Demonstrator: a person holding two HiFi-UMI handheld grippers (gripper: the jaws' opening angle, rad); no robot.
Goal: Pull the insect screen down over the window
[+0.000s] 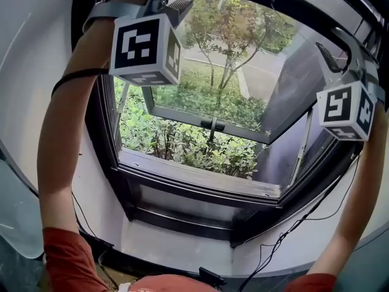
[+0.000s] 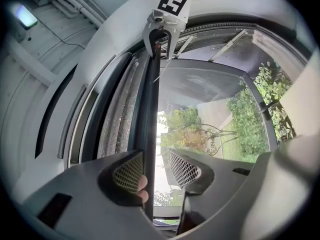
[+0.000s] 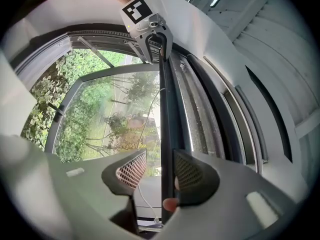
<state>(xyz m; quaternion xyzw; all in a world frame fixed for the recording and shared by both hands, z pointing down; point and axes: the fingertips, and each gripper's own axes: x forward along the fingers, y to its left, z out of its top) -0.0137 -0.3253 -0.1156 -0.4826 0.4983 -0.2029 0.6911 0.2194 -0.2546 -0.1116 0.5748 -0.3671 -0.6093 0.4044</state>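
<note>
The screen bar (image 2: pixel 148 99) is slim, dark and upright mid-frame, with speckled grey mesh (image 2: pixel 117 119) left of it. The left gripper (image 2: pixel 156 161) and right gripper (image 3: pixel 160 160) straddle it, jaws spread, one pad touching.

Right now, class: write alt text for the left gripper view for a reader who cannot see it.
The left gripper, jaws open, straddles the insect screen's dark pull bar, which lies against one pad with a gap to the other. The bar runs up the picture to the right gripper; beyond it, trees and shrubs show through the window.
</note>
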